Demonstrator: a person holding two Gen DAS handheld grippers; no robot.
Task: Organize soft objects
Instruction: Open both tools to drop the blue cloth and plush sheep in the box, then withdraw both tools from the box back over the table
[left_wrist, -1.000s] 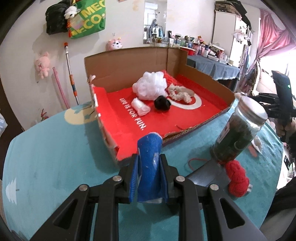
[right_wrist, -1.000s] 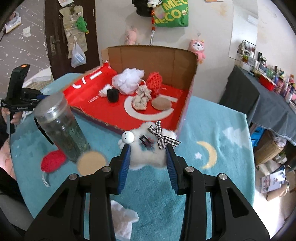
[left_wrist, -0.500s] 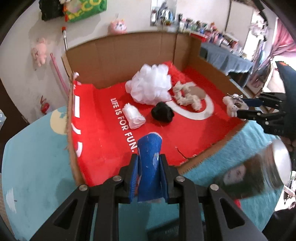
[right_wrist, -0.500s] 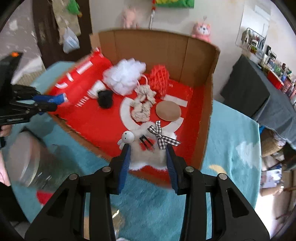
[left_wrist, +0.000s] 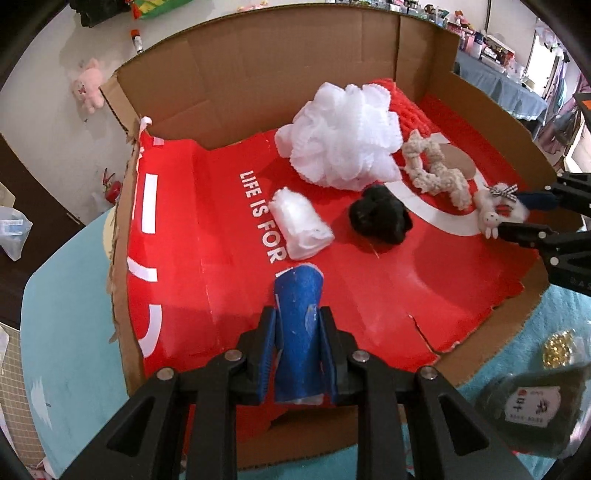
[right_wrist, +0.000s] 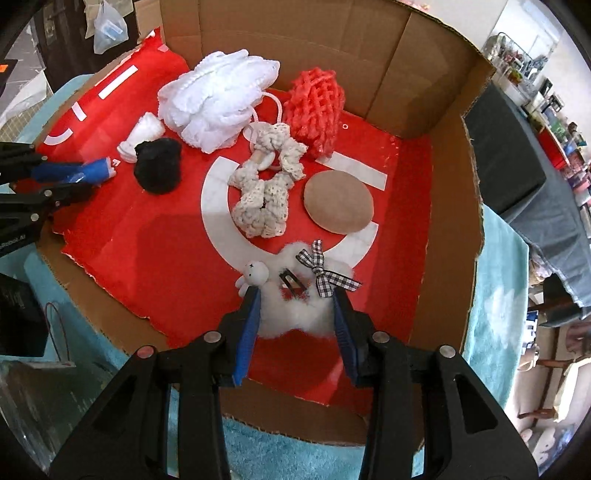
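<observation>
Both views are bright with daylight. In the left wrist view a window (left_wrist: 541, 48) at the far right is washed out white. The red liner (left_wrist: 229, 236) of the cardboard box (left_wrist: 258, 66) shows pale sheen patches, and the black pom-pom (left_wrist: 380, 218) and white mesh sponge (left_wrist: 343, 133) throw short, soft shadows toward the near side. Fisheye distortion bows the box walls, and black vignette fills the corners. The jar (left_wrist: 532, 406) at the near right is smeared by blur. In the right wrist view, glare whitens the liner at the far left, and the near left edge is blurred.
</observation>
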